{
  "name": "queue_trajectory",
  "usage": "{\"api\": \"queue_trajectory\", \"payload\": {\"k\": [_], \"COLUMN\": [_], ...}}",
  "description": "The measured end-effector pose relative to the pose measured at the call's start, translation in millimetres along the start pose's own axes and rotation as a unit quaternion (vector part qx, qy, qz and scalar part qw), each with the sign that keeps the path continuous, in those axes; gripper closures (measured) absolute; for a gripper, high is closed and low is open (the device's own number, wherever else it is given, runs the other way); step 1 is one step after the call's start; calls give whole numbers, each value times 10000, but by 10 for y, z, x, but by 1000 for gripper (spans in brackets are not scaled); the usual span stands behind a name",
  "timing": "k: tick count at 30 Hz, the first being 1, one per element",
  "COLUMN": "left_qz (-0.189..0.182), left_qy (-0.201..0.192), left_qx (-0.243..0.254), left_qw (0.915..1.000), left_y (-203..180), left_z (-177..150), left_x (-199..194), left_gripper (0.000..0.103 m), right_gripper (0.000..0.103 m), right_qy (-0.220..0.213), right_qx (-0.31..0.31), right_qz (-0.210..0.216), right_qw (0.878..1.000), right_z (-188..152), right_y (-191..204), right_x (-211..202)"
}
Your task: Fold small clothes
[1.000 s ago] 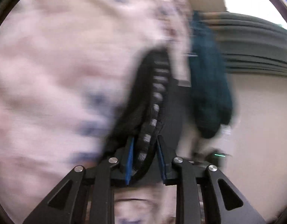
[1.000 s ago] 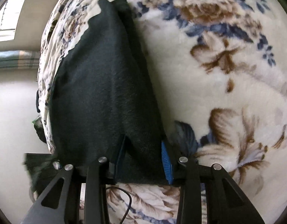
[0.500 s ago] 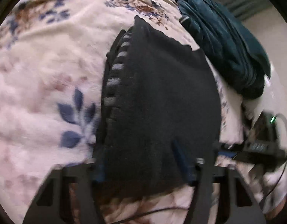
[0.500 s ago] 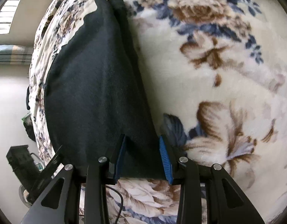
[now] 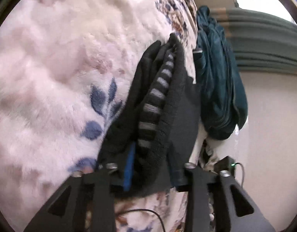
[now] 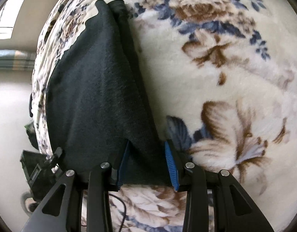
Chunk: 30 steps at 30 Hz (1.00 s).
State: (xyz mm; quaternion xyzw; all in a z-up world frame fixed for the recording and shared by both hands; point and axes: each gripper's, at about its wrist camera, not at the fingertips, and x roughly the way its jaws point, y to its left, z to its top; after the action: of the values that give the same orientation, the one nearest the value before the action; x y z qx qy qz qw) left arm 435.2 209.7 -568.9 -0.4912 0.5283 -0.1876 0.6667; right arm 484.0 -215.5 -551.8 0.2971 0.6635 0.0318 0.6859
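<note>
Now the black garment point(image 5: 163, 116) lies on the floral blanket point(image 5: 51, 77), stretching away from both grippers. In the left wrist view, the left gripper point(image 5: 151, 167) has its jaws opening, and a bunched fold of the garment with a grey-striped band point(image 5: 156, 96) sits between them; the blue pads stand beside the cloth, and whether they press it I cannot tell because of blur. Beyond the jaws and to their right, a teal cloth point(image 5: 220, 89) hangs over the blanket's edge, just beside the garment. A small black device point(image 5: 225, 164) with a green light sits close to the right jaw.

In the right wrist view, the right gripper point(image 6: 148, 166) holds its jaws at a moderate width around the garment's point(image 6: 98, 96) near corner, the cloth filling the gap between the blue pads. Most of the garment spreads ahead and left of the jaws; bare blanket point(image 6: 235, 77) lies to their right.
</note>
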Motion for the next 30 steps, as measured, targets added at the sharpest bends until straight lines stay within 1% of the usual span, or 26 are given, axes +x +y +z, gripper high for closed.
{"api": "queue_trajectory", "payload": {"k": [1, 2, 3, 4, 6, 8, 9, 10, 11, 12, 14, 16, 17, 18, 19, 20, 21, 22, 23, 24, 25, 26, 27, 28, 29, 30], "left_qz": [8, 73, 99, 52, 40, -12, -64, -111, -158, -172, -49, 162, 328, 371, 431, 498, 426, 375, 357, 227, 250, 389, 383, 390, 450, 394], "left_qy": [-79, -134, -196, -243, -449, -729, -900, -1036, -1221, -1336, -1675, -1930, -1985, -1949, -1819, -1604, -1410, -1257, -1119, -1080, -1098, -1233, -1336, -1469, -1619, -1720], "left_qx": [28, 58, 98, 129, 113, 26, -116, -222, -386, -551, -717, -505, -415, -369, -389, -526, -701, -892, -1116, -1255, -1321, -1328, -1324, -1353, -1471, -1523], "left_qw": [10000, 9999, 9997, 9996, 9989, 9973, 9959, 9943, 9916, 9894, 9832, 9798, 9787, 9794, 9816, 9844, 9866, 9873, 9868, 9859, 9848, 9827, 9814, 9791, 9747, 9724], "left_y": [-56, -132, -218, -283, -340, -329, -318, -296, -259, -241, -293, -372, -392, -379, -334, -259, -178, -87, -1, 43, 56, 46, 21, -14, -65, -95], "left_z": [-50, -117, -180, -272, -422, -553, -593, -598, -641, -674, -760, -840, -888, -920, -940, -935, -928, -935, -923, -910, -903, -856, -841, -817, -784, -768], "left_x": [-77, -111, -126, -176, -199, -206, -174, -135, -143, -161, -267, -371, -382, -341, -248, -85, 73, 207, 415, 551, 634, 727, 735, 751, 762, 768], "left_gripper": [40, 35, 34, 34, 34, 33, 32, 28, 28, 28, 28, 28, 28, 28, 28, 28, 28, 28, 28, 28, 28, 27, 17, 13, 13, 13], "right_gripper": [65, 63, 62, 52, 41, 40, 34, 23, 19, 16, 16, 16, 16, 16, 16, 16, 16, 13, 11, 8, 7, 7, 7, 7, 7, 7], "right_qy": [27, 39, 44, 42, -21, -113, -95, -71, -57, -69, -57, -34, -33, -34, -41, -58, -88, -123, -128, -132, -139, -124, -92, -75, -37, -6], "right_qx": [74, 112, 110, 106, 137, 222, 246, 269, 283, 290, 313, 314, 333, 360, 374, 361, 337, 300, 277, 262, 246, 215, 183, 158, 114, 86], "right_qz": [98, 189, 226, 264, 412, 623, 716, 764, 790, 790, 695, 628, 627, 638, 657, 664, 646, 649, 677, 697, 719, 753, 782, 823, 916, 971], "right_qw": [9999, 9998, 9997, 9996, 9991, 9977, 9971, 9967, 9965, 9964, 9971, 9975, 9975, 9973, 9971, 9971, 9973, 9974, 9972, 9971, 9970, 9969, 9967, 9965, 9957, 9952], "right_z": [5, 8, 7, 3, -5, -6, 5, 22, 50, 74, 137, 199, 234, 267, 296, 336, 371, 412, 443, 475, 511, 553, 599, 641, 709, 760], "right_y": [-15, -30, -36, -46, -66, -111, -139, -168, -205, -234, -301, -344, -356, -371, -380, -393, -397, -395, -404, -411, -413, -416, -419, -421, -404, -391], "right_x": [-10, -35, -59, -87, -159, -237, -254, -259, -261, -263, -256, -245, -236, -233, -227, -224, -220, -221, -212, -204, -197, -184, -164, -148, -110, -81]}}
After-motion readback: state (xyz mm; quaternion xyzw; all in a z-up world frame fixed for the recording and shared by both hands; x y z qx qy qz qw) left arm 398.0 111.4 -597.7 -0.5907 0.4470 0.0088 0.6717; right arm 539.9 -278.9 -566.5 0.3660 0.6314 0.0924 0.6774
